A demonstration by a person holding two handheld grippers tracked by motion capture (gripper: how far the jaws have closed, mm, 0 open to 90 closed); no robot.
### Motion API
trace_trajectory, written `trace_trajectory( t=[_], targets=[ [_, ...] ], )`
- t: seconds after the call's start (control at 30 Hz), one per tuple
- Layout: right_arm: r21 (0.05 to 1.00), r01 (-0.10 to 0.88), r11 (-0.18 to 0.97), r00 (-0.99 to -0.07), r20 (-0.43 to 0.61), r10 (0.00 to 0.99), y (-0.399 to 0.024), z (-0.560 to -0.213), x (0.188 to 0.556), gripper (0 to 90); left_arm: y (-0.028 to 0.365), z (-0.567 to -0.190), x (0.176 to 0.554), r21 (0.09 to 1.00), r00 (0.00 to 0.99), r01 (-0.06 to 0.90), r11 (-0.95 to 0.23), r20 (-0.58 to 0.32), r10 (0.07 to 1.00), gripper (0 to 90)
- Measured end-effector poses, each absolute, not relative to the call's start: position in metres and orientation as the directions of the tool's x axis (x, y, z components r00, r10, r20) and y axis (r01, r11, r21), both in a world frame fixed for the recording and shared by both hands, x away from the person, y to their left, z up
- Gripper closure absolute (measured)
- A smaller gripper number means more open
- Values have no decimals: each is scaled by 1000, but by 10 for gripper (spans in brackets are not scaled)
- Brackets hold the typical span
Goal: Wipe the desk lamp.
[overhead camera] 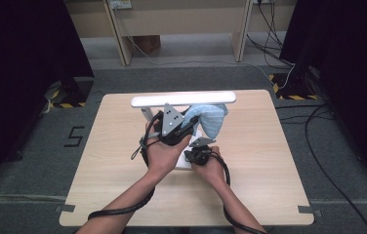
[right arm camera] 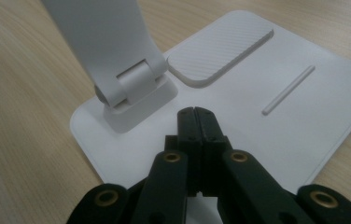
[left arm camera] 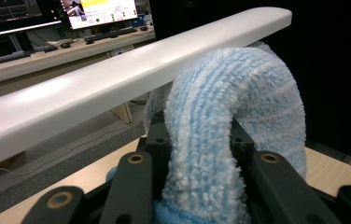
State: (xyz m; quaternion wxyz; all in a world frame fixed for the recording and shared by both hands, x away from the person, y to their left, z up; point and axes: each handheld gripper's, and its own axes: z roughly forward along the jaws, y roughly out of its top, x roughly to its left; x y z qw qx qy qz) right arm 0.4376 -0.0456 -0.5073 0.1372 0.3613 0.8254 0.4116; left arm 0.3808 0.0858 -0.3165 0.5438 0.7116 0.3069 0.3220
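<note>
Even overhead light on the pale wooden table (overhead camera: 250, 165), its far left and right surroundings sinking to black. Glare whitens the long white lamp bar (overhead camera: 183, 99). In the left gripper view, background monitors blur; the fluffy blue striped cloth (left arm camera: 220, 121) stays sharp.

A high camera is looking down across the table (overhead camera: 123, 195); two close gripper cameras are facing the white lamp (overhead camera: 183, 99), its bar (left arm camera: 117, 79) and base (right arm camera: 267, 135).
</note>
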Motion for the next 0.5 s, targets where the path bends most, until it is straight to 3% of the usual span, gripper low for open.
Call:
trace_trajectory(
  t=[0.5],
  targets=[
    [779,479,405,-705,66,706,-44,-507,438,900,105,-318,378,975,579,96,-199,108,808,697]
  ],
)
